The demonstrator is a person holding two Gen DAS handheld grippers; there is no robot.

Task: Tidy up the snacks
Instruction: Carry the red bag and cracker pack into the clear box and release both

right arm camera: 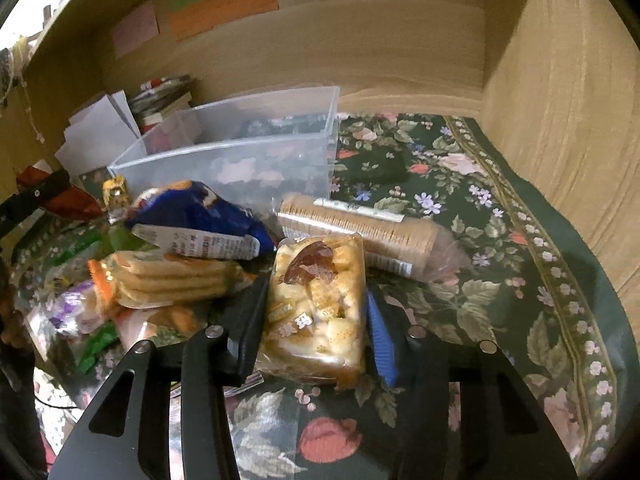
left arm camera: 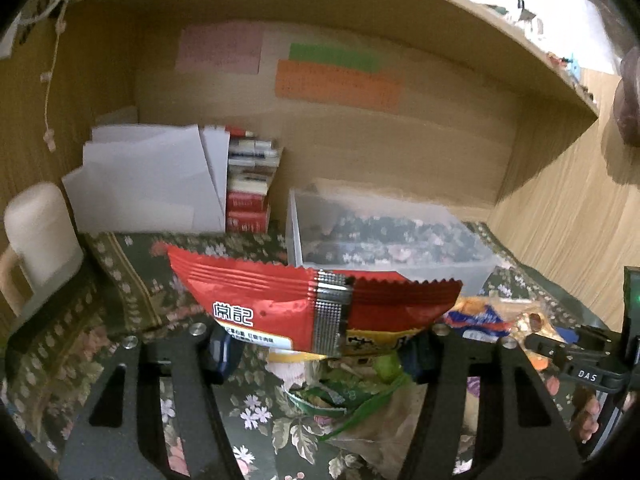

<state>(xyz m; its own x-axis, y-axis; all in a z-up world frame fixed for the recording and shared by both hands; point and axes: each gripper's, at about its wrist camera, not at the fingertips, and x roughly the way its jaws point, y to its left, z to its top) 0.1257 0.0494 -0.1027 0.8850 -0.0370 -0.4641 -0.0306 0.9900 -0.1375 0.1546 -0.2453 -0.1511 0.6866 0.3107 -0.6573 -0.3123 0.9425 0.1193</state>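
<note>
Both grippers level: left gripper grips red bag, right gripper clear packet.

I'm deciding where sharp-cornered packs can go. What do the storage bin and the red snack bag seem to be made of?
Storage bin: apparently rigid, frosted translucent plastic; the floral cloth shows through its walls.
Red snack bag: likely glossy plastic or foil film, with a serrated, crimped top edge.

We look from the left wrist camera low over the floral-cloth-covered table, facing the wooden back wall, close behind the left hand-held gripper. Our right wrist camera sits slightly higher, angled down past the right hand-held gripper. Both views share the clear plastic rectangular bin and the orange paper note.
</note>
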